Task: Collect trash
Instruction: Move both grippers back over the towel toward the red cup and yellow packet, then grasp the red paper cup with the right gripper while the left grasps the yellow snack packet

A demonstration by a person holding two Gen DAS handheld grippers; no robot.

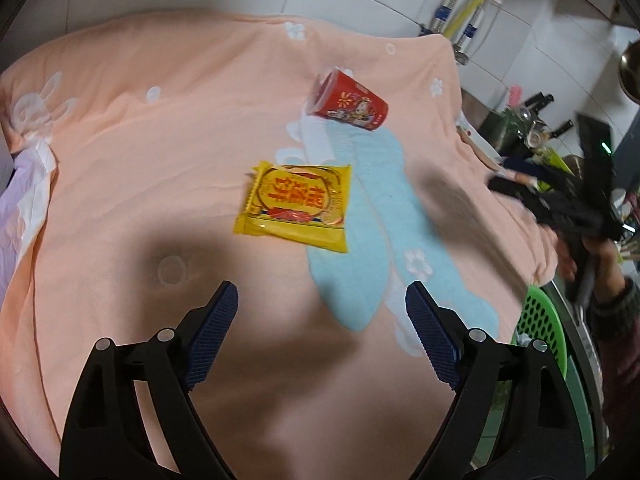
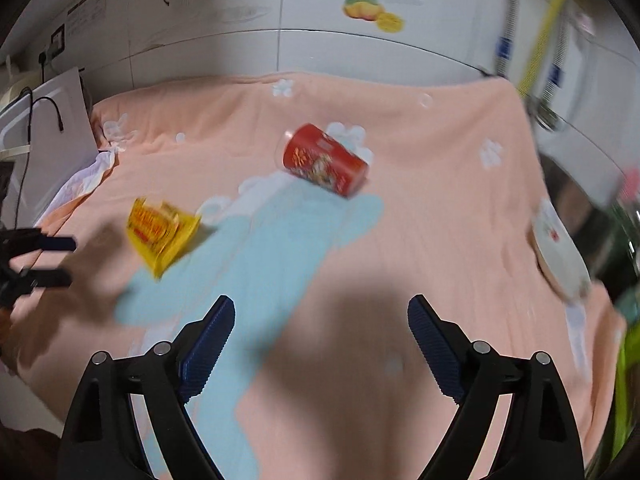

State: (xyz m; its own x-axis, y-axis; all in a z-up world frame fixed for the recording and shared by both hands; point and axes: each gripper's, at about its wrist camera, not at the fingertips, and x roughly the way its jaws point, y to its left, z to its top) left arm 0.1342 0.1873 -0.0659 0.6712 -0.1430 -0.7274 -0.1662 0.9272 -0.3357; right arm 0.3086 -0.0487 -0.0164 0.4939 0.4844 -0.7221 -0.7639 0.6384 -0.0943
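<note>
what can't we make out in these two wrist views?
- Green basket, left wrist view: mostly cut off behind the cloth's edge; contents unreadable.
- Yellow wrapper, right wrist view: motion blur smears its print.
- Red cup: lying on its side; the inside isn't visible in either view.
- Right gripper, left wrist view: blurred at the frame edge, jaws indistinct there.
- Round white item, right wrist view: blurred; can't identify.

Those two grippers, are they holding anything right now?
No. The left gripper and right gripper are open and empty; yellow packet and red cup lie untouched.
</note>
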